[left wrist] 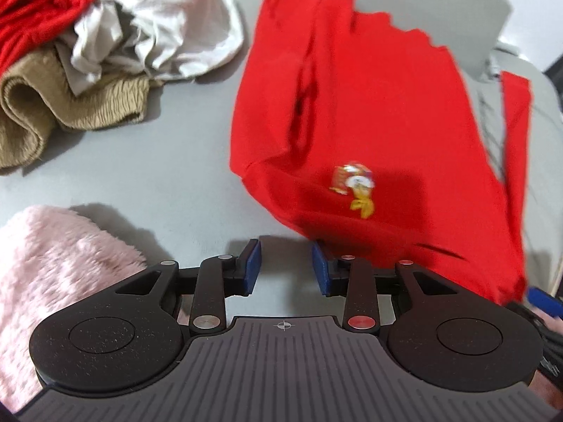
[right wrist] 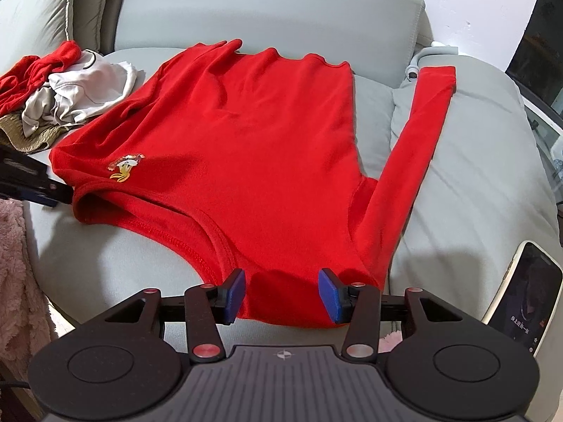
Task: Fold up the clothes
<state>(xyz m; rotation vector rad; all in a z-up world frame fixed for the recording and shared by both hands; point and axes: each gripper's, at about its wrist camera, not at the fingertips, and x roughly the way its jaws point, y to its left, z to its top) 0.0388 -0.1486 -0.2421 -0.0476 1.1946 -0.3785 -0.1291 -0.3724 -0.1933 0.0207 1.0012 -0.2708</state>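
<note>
The red shirt (right wrist: 225,147) lies flat on the sofa (right wrist: 468,183), one sleeve (right wrist: 415,161) out at two o'clock. The right tool (right wrist: 281,292) straddles its near shoulder, pads spread; the left tool (left wrist: 285,267) hangs spread and empty beside the other. Better both pinch deep before lifting.

Red shirt (right wrist: 239,147) flat on sofa (right wrist: 475,183)

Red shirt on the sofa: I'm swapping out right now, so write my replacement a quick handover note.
Left gripper: open, empty, at the shirt's left shoulder edge.
Right gripper: open, straddling the right shoulder fabric, not clamped.
Red shirt lies spread on the grey sofa, left sleeve folded in, right sleeve still stretched out.
Unfolded pile waits at far left.
Left: fold the right sleeve, then the body.
</note>
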